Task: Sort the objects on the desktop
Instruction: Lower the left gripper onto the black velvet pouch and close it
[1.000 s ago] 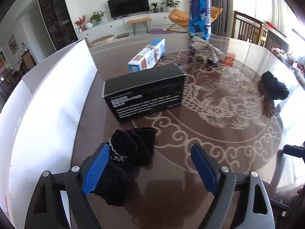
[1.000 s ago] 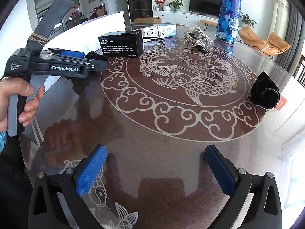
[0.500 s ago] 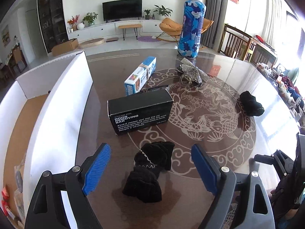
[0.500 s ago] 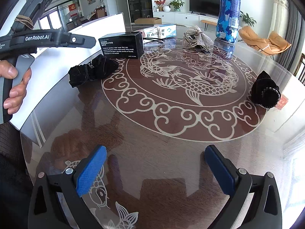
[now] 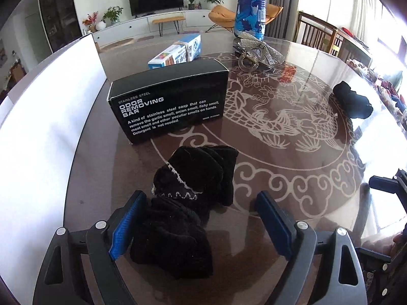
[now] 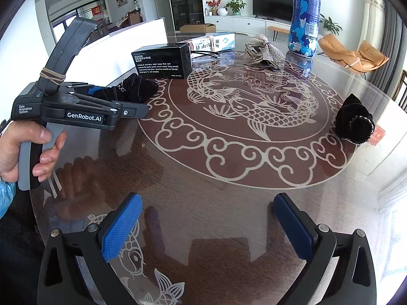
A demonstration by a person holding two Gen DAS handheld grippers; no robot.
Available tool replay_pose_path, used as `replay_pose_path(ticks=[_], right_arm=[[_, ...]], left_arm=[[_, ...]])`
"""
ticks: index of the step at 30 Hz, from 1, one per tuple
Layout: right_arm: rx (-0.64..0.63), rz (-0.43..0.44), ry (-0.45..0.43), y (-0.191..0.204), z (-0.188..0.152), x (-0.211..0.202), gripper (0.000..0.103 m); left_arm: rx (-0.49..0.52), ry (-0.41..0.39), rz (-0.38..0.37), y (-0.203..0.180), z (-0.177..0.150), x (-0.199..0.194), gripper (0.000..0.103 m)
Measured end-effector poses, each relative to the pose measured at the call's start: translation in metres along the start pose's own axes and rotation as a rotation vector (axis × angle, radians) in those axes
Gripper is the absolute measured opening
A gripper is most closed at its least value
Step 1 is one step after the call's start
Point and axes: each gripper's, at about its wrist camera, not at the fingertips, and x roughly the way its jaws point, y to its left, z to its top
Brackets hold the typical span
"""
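Your left tool [image 5: 195,222] stands wide around the near end of the black sock bundle [image 5: 189,200] on the table [image 5: 292,152], so closing off-centre could pinch one fold and unroll it.

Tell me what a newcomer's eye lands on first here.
Probably the crumpled black velvet pouch lying between the open left gripper's blue pads. Behind it stands a black cardboard box with white lettering, and a tall blue camouflage-patterned bottle rises at the glossy carp-patterned table's far edge.
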Motion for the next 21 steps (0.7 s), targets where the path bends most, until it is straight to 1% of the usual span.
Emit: replay_pose_path(ticks=[2,3,4,5,6,8,9,10,11,13,15,17,19,21], right_arm=[[0.006,0.008,-0.003,-0.001,0.0,-0.001,0.103],[0.01,0.014,-0.005,-0.002,0.0,-0.001,0.103],[0.014,0.019,-0.007,-0.003,0.0,-0.002,0.103],[0.019,0.025,-0.01,-0.004,0.0,-0.002,0.103],[0.027,0.027,-0.015,-0.006,-0.001,-0.003,0.103],[0.095,0.02,-0.045,-0.019,-0.001,-0.009,0.103],[0.158,0.029,-0.082,-0.031,-0.004,-0.016,0.103],[0.233,0.037,-0.124,-0.047,-0.008,-0.025,0.103],[0.308,0.023,-0.157,-0.065,-0.011,-0.033,0.103],[0.437,-0.015,-0.182,-0.103,-0.006,-0.043,0.103],[0.533,-0.019,-0.175,-0.141,0.011,-0.046,0.103],[0.59,-0.041,-0.167,-0.173,0.034,-0.042,0.103],[0.614,-0.073,-0.129,-0.197,0.059,-0.029,0.103],[0.621,-0.094,-0.071,-0.211,0.078,-0.01,0.103]], left_arm=[[-0.028,-0.03,0.018,-0.001,-0.005,-0.005,0.079],[-0.04,-0.046,0.027,-0.002,-0.006,-0.008,0.064],[-0.055,-0.057,0.034,-0.003,-0.007,-0.011,0.048],[-0.072,-0.064,0.041,-0.002,-0.007,-0.013,0.039],[-0.092,-0.067,0.041,-0.001,-0.008,-0.014,0.035],[-0.131,-0.084,0.038,0.001,-0.011,-0.013,0.033],[-0.14,-0.088,0.041,0.001,-0.013,-0.014,0.033],[-0.146,-0.089,0.043,0.002,-0.013,-0.013,0.033],[-0.15,-0.09,0.041,0.002,-0.014,-0.013,0.033],[-0.152,-0.089,0.04,0.003,-0.014,-0.012,0.033],[-0.133,-0.083,0.064,-0.002,-0.013,-0.01,0.033],[-0.11,-0.079,0.093,-0.007,-0.013,-0.009,0.034],[-0.115,-0.079,0.087,-0.006,-0.012,-0.009,0.034],[-0.117,-0.079,0.085,-0.006,-0.012,-0.009,0.034]])
